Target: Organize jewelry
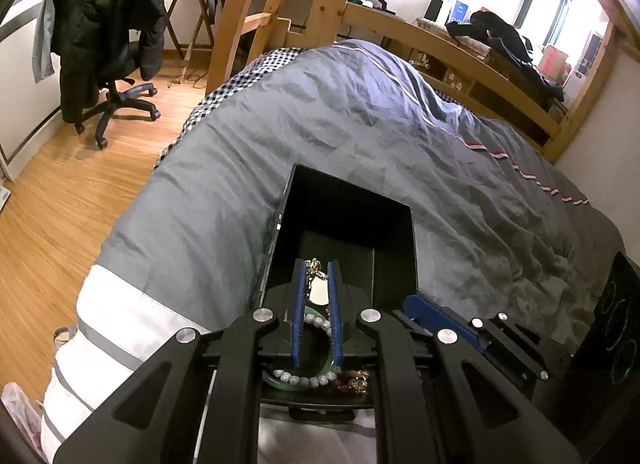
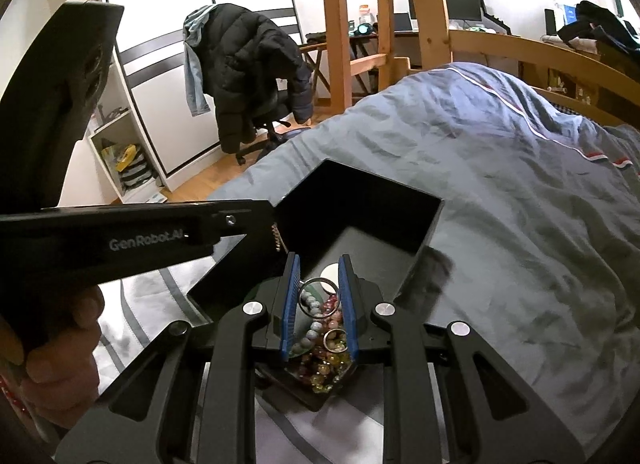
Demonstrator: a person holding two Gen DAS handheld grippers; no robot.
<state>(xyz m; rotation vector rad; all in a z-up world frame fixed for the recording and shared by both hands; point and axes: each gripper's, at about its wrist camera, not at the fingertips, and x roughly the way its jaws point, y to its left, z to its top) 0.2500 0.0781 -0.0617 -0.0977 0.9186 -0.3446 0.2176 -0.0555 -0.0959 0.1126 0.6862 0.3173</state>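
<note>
The left claw (image 1: 317,264) pinches a gold chain necklace (image 1: 314,270) with an oval silver tag above the open black jewelry box (image 1: 400,240) on the bed's gray duvet (image 1: 360,124). To its right, the right claw (image 2: 319,262) grips a silver ring (image 2: 319,299) over bead bracelets (image 2: 320,360) lying in the box's near end. A jacket-draped office chair (image 2: 256,76) stands well apart.

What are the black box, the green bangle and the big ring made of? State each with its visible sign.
The black box: probably lacquered or plastic board, glossy, its walls reflect. The green bangle: jade-like stone or glass, translucent sheen. The big ring: silvery polished metal, bright highlights.
</note>
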